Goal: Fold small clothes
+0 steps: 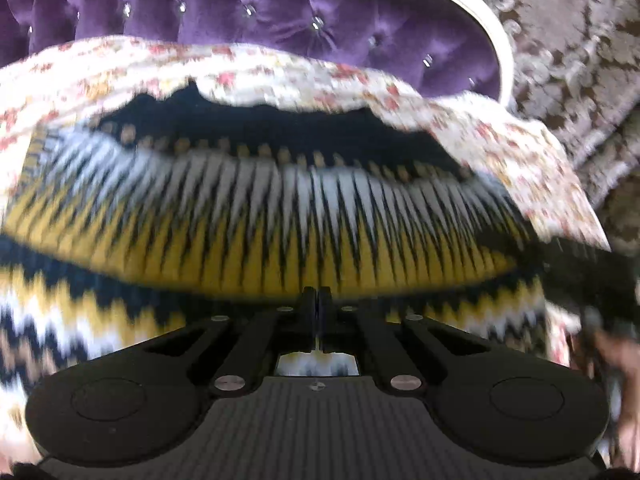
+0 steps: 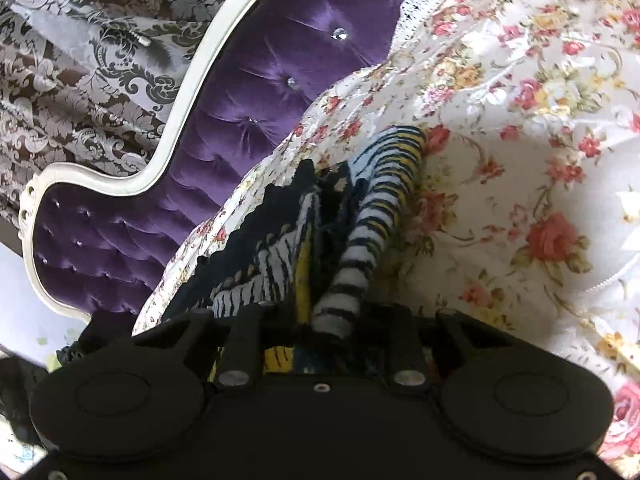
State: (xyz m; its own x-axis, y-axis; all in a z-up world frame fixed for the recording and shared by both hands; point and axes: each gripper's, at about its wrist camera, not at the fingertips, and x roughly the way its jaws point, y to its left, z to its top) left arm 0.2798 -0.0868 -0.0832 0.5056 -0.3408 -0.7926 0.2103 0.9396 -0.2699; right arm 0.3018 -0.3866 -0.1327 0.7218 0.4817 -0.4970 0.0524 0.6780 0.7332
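Two grippers: both at work on one zigzag knit garment (image 1: 256,216), which lies on a floral bedspread (image 1: 500,148) in front of a purple tufted headboard (image 1: 248,12).
Left gripper (image 1: 319,300): jaws together, fingertips meeting right at the lower edge of a raised fold of the knit; whether a thin layer is pinched between them cannot be told, since the picture is blurred there.
Right gripper (image 2: 340,320): its fingertips are hidden under the cloth, so the jaws cannot be read; a rolled striped part of the garment (image 2: 384,200), perhaps a sleeve, runs down into the gap between them.
Garment's place: on the bedspread near the headboard edge of the bed, partly bunched, one fold lifted across the left wrist view.
Handling, judged: soft, limp and light; a thickish knit that sags and stretches between two holds and drags on the quilt rather than sliding. Not fragile, though loose stitches could snag on a fingertip.
Where to hold, judged: hem corners or the doubled fold edge, both layers together, the two holds well apart so the fold line stays straight.
Left wrist view alone: the full width of the fold, its black scalloped edge, and the other gripper as a blur at the right edge of the picture.
Right wrist view alone: the rolled striped part, the heaped middle of the garment, the headboard's white frame (image 2: 188,92) and a patterned curtain (image 2: 80,60) behind it.
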